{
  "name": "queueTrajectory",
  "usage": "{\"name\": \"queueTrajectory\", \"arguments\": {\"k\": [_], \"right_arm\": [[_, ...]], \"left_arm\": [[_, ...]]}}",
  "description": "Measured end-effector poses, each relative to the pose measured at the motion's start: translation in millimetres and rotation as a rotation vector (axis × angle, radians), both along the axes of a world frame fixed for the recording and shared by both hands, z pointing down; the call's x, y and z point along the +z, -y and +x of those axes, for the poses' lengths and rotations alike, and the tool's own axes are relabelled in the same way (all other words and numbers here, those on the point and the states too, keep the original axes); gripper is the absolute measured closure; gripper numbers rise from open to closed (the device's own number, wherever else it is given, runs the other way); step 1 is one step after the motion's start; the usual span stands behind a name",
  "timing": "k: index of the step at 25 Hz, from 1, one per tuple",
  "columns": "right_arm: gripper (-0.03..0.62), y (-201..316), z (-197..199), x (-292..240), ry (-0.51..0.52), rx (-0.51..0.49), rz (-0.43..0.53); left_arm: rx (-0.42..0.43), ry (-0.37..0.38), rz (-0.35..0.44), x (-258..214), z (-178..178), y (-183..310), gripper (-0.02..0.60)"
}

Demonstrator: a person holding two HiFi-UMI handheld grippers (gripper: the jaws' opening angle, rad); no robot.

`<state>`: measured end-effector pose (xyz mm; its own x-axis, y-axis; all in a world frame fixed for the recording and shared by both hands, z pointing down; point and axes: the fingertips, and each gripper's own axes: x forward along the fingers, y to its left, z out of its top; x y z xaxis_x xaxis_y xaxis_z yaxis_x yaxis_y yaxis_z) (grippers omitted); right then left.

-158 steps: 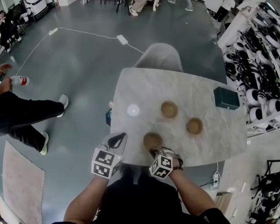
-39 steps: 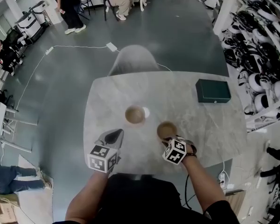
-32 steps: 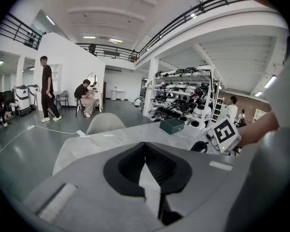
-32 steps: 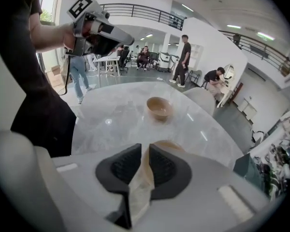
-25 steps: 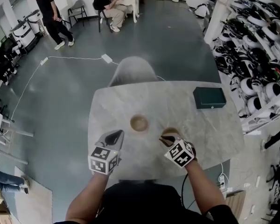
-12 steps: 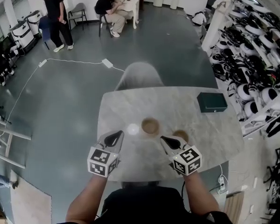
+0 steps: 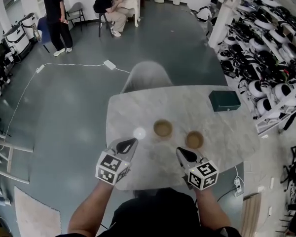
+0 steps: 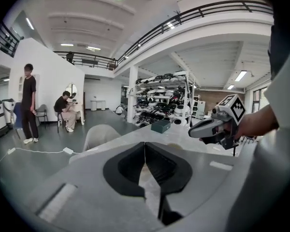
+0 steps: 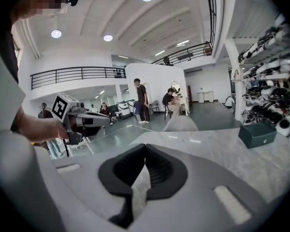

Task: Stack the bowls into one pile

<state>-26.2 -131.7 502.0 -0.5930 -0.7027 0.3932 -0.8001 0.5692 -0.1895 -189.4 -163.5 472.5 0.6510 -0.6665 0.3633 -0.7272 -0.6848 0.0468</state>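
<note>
On the grey marble table (image 7: 138, 105), toward its near half:

- Item: two brown bowls, sitting upright and apart. The left bowl (image 7: 163, 128) is lying nearer the centre and the right bowl (image 7: 194, 139) nearer the person. Whether either is already a nested pair cannot be told from above.
- Right gripper (image 7: 179, 151): hovering just short of the right bowl, jaws pressed together, gripping nothing.
- Left gripper (image 7: 132, 141): hovering beside the left bowl, near the table's edge, jaws likewise closed and empty.
- Green box (image 7: 225, 100): sitting at the far right corner, well clear of the work.

Handling note (judgement): one bowl is probably waiting to go into the other, and the right bowl is lying closest to a gripper. The right jaws are needing to open before they reach it. They should pinch the near rim, one pad inside and one outside, lift it level, centre it over the left bowl, and release only once it is seating. The left gripper could be steadying the receiving bowl against sliding on the smooth stone.
</note>
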Motion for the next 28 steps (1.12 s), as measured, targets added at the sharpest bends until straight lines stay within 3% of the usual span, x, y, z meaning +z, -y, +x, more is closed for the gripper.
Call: {"name": "queueTrajectory", "arguments": {"k": [5,8,17,28], "right_arm": [[0.589,12.1,22.7,2.7,0.024,0.052,-0.005],[0.589,22.9,37.7,5.4,0.033,0.062,-0.010],[0.589,45.2,76.3,21.2,0.049,0.065,-0.047],[0.589,56.0,120.9,53.8,0.064,0.083,-0.109]], "left_arm": [[0.135,0.025,-0.035,11.0,43.7,6.9,0.567],[0.179,0.070,-0.057,23.2,69.5,19.2,0.452],[0.276,0.263,-0.081,77.7,127.4,63.2,0.456],[0.372,0.513,-0.172,169.9,161.4,88.9,0.437]]}}
